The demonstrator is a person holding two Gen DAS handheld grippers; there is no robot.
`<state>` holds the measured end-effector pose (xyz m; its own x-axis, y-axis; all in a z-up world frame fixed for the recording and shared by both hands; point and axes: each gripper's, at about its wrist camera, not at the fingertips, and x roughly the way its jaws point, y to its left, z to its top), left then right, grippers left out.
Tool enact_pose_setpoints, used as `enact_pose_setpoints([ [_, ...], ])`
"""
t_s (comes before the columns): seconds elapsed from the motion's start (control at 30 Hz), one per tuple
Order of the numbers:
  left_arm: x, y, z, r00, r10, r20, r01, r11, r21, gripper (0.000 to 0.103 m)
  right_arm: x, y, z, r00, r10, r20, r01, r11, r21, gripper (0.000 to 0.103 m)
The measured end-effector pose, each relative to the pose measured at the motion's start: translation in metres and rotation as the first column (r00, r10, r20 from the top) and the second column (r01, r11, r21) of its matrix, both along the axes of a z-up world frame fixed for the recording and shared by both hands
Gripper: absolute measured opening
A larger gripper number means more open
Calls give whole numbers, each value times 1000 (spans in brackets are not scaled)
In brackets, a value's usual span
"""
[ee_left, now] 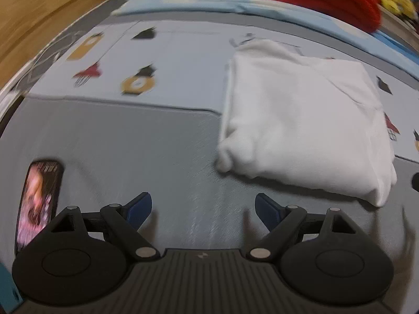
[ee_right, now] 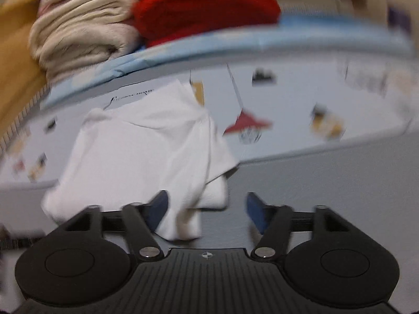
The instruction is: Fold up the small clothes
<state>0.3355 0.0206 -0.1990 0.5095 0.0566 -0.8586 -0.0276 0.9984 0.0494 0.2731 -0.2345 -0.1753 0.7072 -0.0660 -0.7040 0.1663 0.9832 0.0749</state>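
No container is in view. A bed (ee_left: pixel 162 52) with a pale printed sheet and a grey mat (ee_left: pixel 125 141) carries everything. At its far edge sit a cream folded blanket (ee_right: pixel 78 39) and a red blanket (ee_right: pixel 204 7), touching. The folded white garment (ee_left: pixel 301 120) lies across the mat's edge and the sheet. A phone (ee_left: pixel 39 198) lies on the mat. The left tool (ee_left: pixel 203 209) stands wide apart, empty, near the garment. The right tool (ee_right: pixel 207 209) is spread too; the garment's near corner lies between its fingers, unclamped.
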Motion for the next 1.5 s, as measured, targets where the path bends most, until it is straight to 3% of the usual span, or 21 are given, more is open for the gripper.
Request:
enact_pose_setpoints([
  [0.1, -2, -7, 2, 998, -36, 42, 37, 999, -13, 90, -12, 14, 7, 999, 38, 25, -36, 996, -76, 80],
  [0.27, -5, -19, 8, 993, -96, 66, 97, 995, -17, 90, -9, 35, 1, 998, 62, 10, -61, 991, -117, 81],
  [0.47, 5, -18, 2, 995, -99, 26, 100, 994, -51, 89, 2, 47, -9, 999, 49, -9, -50, 994, -95, 81],
  [1.5, 3, -26, -1, 991, -123, 44, 122, 992, 11, 89, 4, 48, -19, 998, 48, -35, -50, 996, -74, 81],
])
